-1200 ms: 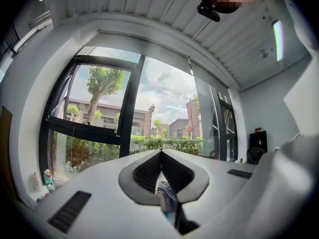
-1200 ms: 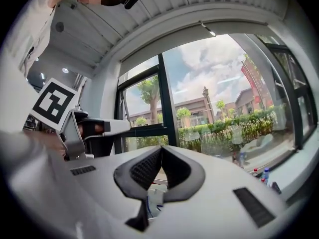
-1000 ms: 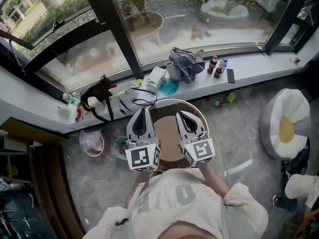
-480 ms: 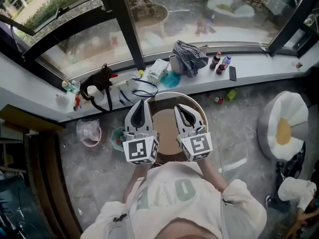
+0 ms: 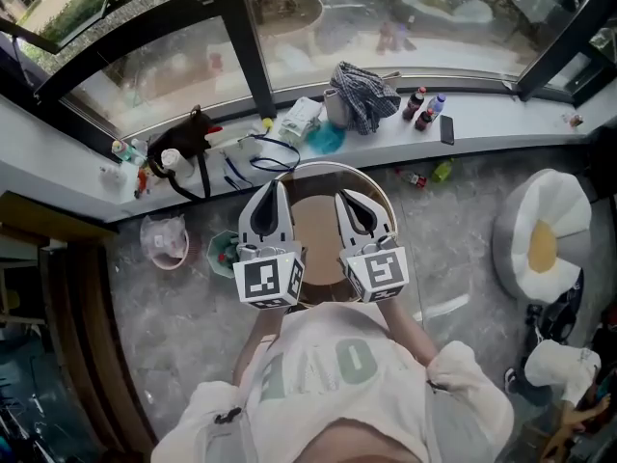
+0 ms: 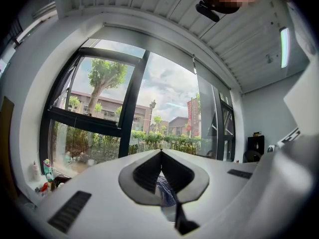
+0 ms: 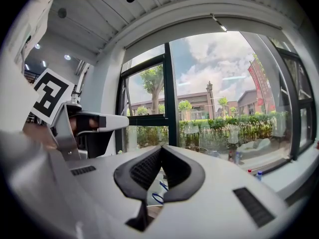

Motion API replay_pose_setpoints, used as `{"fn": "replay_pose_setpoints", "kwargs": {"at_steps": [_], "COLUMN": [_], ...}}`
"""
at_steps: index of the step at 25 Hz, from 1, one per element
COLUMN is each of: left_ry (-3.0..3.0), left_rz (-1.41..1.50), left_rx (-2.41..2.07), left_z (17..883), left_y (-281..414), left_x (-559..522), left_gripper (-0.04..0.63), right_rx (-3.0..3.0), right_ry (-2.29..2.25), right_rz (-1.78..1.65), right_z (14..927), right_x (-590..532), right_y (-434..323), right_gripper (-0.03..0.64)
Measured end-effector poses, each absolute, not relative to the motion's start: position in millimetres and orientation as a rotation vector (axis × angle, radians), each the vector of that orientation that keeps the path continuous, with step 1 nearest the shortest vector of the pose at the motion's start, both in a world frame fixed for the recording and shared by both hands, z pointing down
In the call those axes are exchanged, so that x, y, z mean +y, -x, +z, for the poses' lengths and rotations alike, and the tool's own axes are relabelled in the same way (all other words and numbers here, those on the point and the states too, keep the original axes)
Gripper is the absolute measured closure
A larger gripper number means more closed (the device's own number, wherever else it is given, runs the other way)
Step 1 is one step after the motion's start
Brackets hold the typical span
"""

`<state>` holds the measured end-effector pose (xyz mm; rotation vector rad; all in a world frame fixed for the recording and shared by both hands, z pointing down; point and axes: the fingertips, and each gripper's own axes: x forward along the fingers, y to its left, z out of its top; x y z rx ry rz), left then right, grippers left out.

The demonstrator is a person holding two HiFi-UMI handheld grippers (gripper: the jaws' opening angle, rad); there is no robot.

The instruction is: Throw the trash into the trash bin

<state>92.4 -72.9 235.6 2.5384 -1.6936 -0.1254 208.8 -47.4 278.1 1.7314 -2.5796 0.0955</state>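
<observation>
In the head view both grippers are held level, side by side, over a round wooden table (image 5: 318, 244). My left gripper (image 5: 273, 193) is shut and empty; in its own view the jaws (image 6: 161, 153) meet at the tip, with checked cloth (image 6: 167, 193) showing behind them. My right gripper (image 5: 341, 201) is also shut with nothing in it (image 7: 161, 149). A pink lined bin (image 5: 166, 242) and a small green bin (image 5: 225, 252) stand on the floor left of the table. A green bottle (image 5: 442, 172) and a red can (image 5: 414, 177) lie on the floor under the sill.
The window sill (image 5: 501, 123) carries a checked cloth (image 5: 362, 95), bottles (image 5: 422, 107), a phone (image 5: 446, 130), a black bag (image 5: 183, 141) and cables (image 5: 258, 155). An egg-shaped beanbag (image 5: 540, 241) sits at the right. A dark cabinet (image 5: 58, 287) lines the left.
Both grippers stay shut and side by side over the table. The head view has drifted slightly, so the sill and floor sit a little differently in the picture.
</observation>
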Motion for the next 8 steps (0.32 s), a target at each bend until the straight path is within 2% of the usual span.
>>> {"fn": "replay_pose_setpoints", "kwargs": {"at_steps": [8], "left_ry": [-2.536], "left_rz": [-0.144], "left_rx": [-1.684], "left_z": [234.4], "left_y": [-91.5], "left_x": [-70.0], "left_gripper": [0.584], "right_rx": [-2.594], "right_ry": [-1.747], "right_rz": [0.104], "right_z": [275.6], "right_x": [-41.9], "right_y": [-208.0], "right_gripper": [0.603]}}
